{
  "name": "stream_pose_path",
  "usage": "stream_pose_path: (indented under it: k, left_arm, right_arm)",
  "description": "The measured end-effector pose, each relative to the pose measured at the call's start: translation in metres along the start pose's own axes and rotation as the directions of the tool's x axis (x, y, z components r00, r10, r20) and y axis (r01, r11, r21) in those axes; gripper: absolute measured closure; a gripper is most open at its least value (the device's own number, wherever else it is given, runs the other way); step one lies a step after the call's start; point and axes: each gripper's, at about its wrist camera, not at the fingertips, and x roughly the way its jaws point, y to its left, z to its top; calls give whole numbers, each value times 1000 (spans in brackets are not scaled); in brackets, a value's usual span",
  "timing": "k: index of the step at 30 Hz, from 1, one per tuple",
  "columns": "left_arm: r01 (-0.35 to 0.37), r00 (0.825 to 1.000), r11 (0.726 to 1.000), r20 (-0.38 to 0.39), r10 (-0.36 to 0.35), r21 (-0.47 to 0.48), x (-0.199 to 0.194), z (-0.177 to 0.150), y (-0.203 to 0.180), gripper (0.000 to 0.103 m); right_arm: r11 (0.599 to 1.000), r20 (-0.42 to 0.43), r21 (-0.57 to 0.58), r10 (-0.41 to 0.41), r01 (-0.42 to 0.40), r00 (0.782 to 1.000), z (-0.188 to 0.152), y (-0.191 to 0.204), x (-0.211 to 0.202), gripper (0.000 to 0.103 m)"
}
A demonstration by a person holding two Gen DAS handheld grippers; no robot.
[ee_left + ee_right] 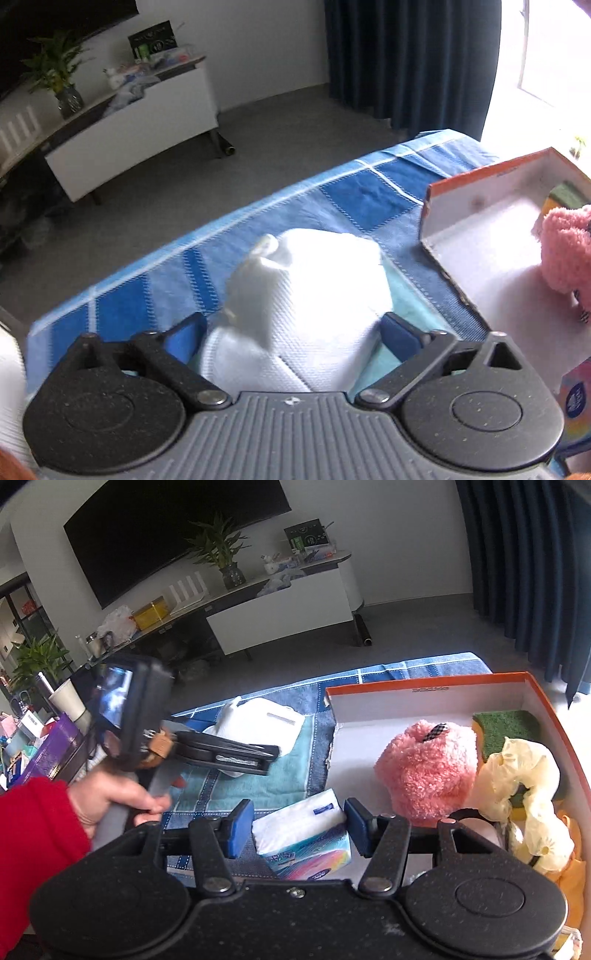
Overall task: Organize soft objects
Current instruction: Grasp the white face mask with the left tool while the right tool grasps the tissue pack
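A white face mask lies on a teal cloth on the blue checked tablecloth. My left gripper is open, its blue pads on either side of the mask; it also shows in the right wrist view above the mask. My right gripper is open around a tissue pack without pinching it. The orange-rimmed box holds a pink plush, a green sponge and a yellow crumpled cloth.
The box with the pink plush sits right of the mask. The tissue pack is at the lower right. A TV stand, a plant and dark curtains lie beyond the table edge. Clutter stands at far left.
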Motion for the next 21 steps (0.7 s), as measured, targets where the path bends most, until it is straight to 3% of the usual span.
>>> stream_pose_path:
  k: [4, 8, 11, 21]
  left_arm:
    - [64, 998, 995, 29, -62, -76, 2, -5, 4, 28]
    - [80, 996, 981, 52, -72, -174, -14, -16, 12, 51]
    - [73, 997, 972, 55, -62, -222, -33, -26, 13, 60]
    - [15, 997, 949, 74, 9, -316, -111, -64, -7, 61]
  right_arm:
    - [1000, 5, -11, -2, 2, 1000, 0, 0, 1, 37]
    - [1000, 1, -6, 0, 0, 1000, -1, 0, 2, 37]
    - [1000, -1, -7, 17, -17, 1000, -1, 2, 3, 37]
    - [998, 4, -38, 53, -53, 999, -8, 21, -13, 37]
